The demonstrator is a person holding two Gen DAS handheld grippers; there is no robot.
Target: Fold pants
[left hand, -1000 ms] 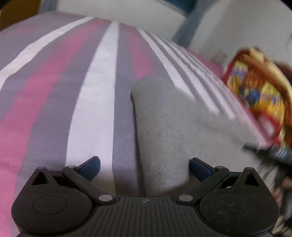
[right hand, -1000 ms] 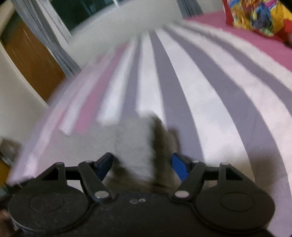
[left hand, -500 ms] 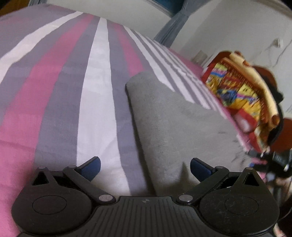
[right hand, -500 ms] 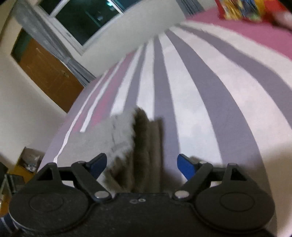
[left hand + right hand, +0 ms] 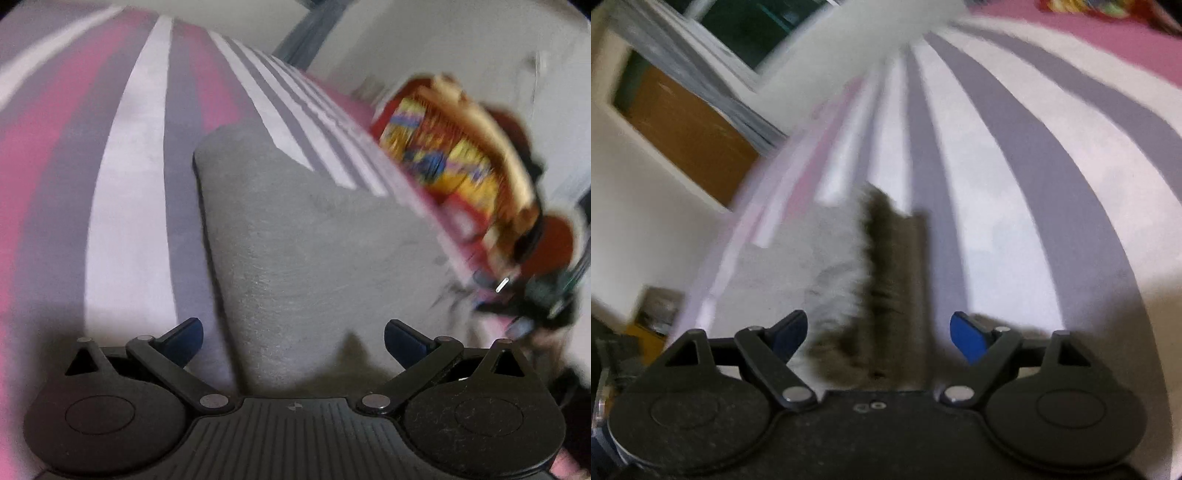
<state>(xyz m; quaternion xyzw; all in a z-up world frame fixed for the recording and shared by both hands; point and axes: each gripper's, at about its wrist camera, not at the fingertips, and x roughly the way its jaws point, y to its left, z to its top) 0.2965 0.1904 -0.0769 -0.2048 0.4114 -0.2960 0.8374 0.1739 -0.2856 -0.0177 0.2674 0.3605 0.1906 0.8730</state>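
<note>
Fingers: my left gripper (image 5: 293, 338) spread wide, clasping nothing; my right gripper (image 5: 879, 334) likewise spread, a dark edge of cloth between its tips, contact not discernible. Item: grey fleece pants (image 5: 295, 236), flat on striped pink, white and grey bedsheet (image 5: 125, 221), long axis running away from left gripper. Left side: bare sheet, open room. Right side: colourful patterned bundle (image 5: 454, 158), near.

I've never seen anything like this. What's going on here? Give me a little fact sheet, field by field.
Surface: pink, grey and white striped bedsheet
Garment: grey fleecy pants, folded into a long strip
Left gripper: open, fingers either side of the pants' near end
Right gripper: open, straddling the pants' edge
Background: colourful patterned pillow, blurred
Image quality: motion blur in both views
</note>
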